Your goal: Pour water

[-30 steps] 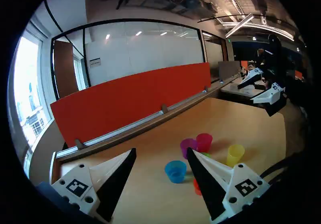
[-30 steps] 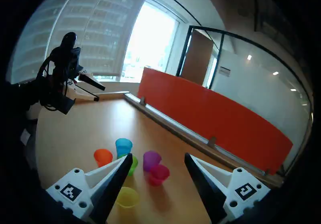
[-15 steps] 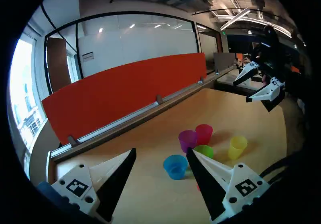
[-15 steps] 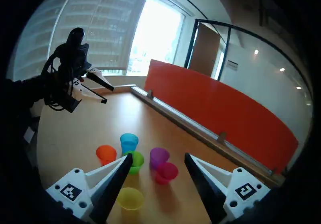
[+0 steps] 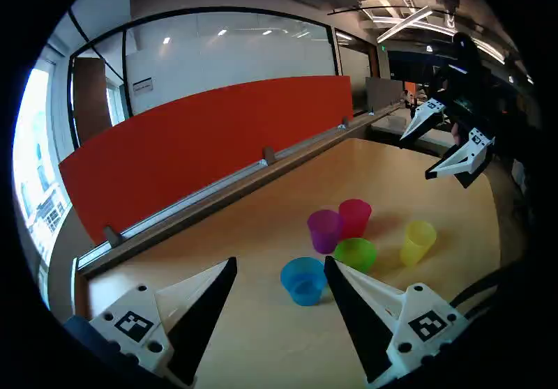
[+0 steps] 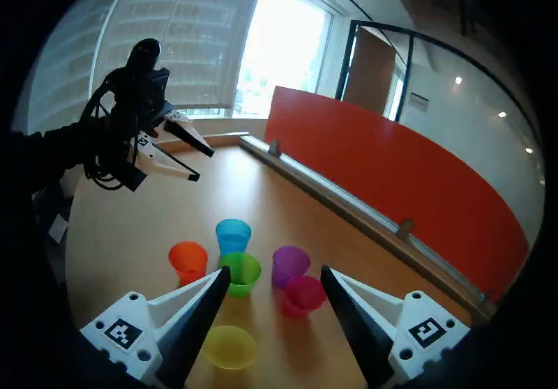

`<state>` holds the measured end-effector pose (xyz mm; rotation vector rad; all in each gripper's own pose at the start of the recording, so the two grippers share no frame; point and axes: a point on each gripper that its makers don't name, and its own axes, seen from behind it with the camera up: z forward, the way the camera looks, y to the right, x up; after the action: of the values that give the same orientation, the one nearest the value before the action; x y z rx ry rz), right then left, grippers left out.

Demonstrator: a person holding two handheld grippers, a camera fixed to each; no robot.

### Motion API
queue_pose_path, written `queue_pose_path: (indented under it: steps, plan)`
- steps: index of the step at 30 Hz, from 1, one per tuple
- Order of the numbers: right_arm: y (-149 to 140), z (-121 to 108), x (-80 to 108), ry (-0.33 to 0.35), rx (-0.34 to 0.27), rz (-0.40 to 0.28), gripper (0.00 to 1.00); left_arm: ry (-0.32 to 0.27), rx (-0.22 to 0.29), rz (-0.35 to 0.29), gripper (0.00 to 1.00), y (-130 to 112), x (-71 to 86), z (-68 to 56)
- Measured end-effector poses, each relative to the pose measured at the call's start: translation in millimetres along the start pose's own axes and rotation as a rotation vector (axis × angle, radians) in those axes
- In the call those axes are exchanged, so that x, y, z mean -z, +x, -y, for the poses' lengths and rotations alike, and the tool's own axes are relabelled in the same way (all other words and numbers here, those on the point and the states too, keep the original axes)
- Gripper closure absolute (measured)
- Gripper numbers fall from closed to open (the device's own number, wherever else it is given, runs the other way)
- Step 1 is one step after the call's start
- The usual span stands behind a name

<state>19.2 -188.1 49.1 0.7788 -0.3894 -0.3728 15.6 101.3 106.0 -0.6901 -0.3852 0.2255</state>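
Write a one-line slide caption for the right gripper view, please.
Open right gripper faces six coloured cups on a wooden table; the open left gripper hangs beyond.

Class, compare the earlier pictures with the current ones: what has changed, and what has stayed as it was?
The left gripper and right gripper both shifted, so the cups sit higher in each view, and the green cup came out from behind the left gripper's finger. Nothing was taken or let go. Both jaws stayed open and empty; the cups kept their places on the table.

Six cups [image 6: 233, 235], two grippers [image 5: 280, 259]
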Motion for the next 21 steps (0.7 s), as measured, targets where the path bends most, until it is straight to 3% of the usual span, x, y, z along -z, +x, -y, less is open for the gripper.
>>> queue_pose_path:
  steps: [21]
  plan:
    - [-26.1,6.0,-35.5,0.054,-0.011,0.04,0.0,-0.085,-0.058,0.105,0.07,-51.3,-44.8,-19.5]
